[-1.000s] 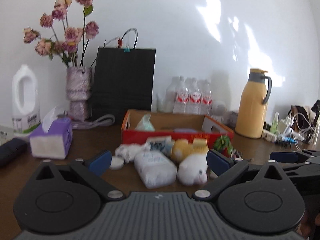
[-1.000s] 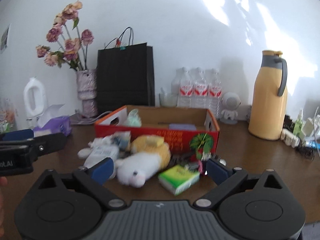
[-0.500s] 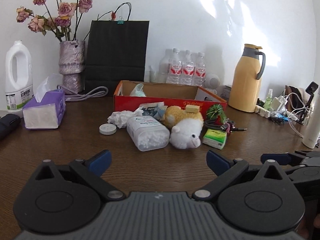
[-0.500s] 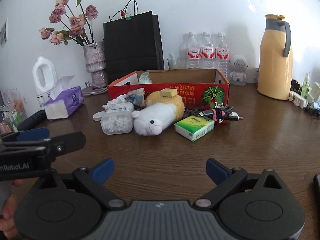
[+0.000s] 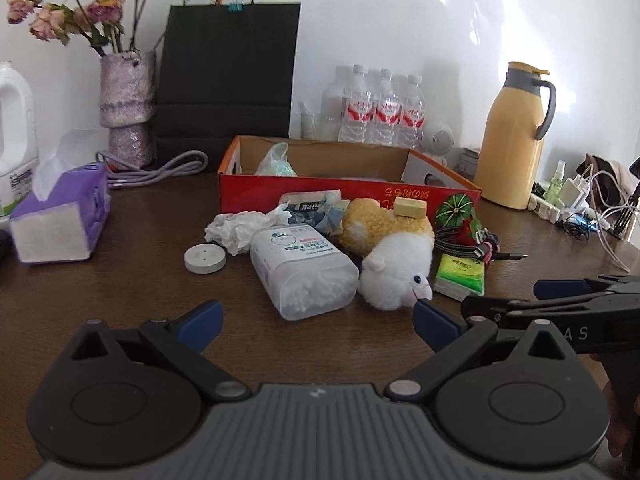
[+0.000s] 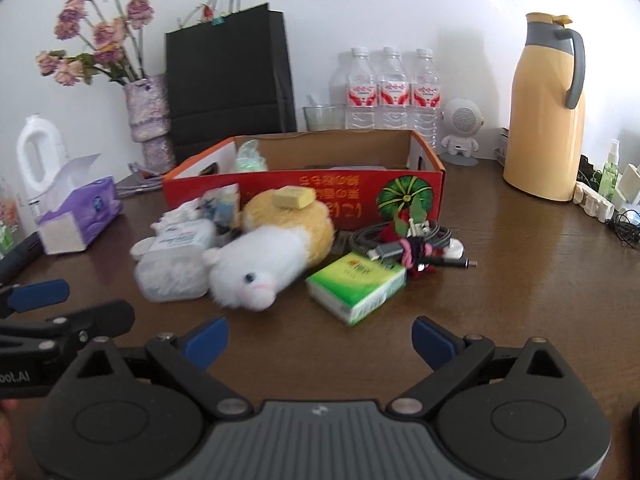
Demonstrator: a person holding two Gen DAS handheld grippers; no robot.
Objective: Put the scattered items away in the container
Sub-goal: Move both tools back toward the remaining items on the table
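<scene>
A red cardboard box (image 5: pixel 348 196) (image 6: pixel 304 196) stands open on the brown table, with a pale bag in its left corner. In front of it lie a white-and-yellow plush toy (image 5: pixel 396 268) (image 6: pixel 272 260) with a small yellow block (image 6: pixel 293 197) on top, a clear cotton-swab box (image 5: pixel 304 268), a green tissue pack (image 6: pixel 358 286), a cable bundle (image 6: pixel 404 244), a round white puck (image 5: pixel 205 258) and crumpled tissue (image 5: pixel 236 228). My left gripper (image 5: pixel 316 322) hovers open just short of the swab box. My right gripper (image 6: pixel 320 338) hovers open before the tissue pack.
A purple tissue box (image 5: pixel 60 220), a white jug and a vase of dried flowers (image 5: pixel 126 104) stand at the left. Behind the box are a black paper bag (image 5: pixel 228 76) and water bottles (image 6: pixel 394 92). A yellow thermos (image 6: pixel 544 120) and chargers with cables stand at the right.
Both grippers drew back and up from the pile, then came forward toward it again. Both stayed open, and no item has moved.
</scene>
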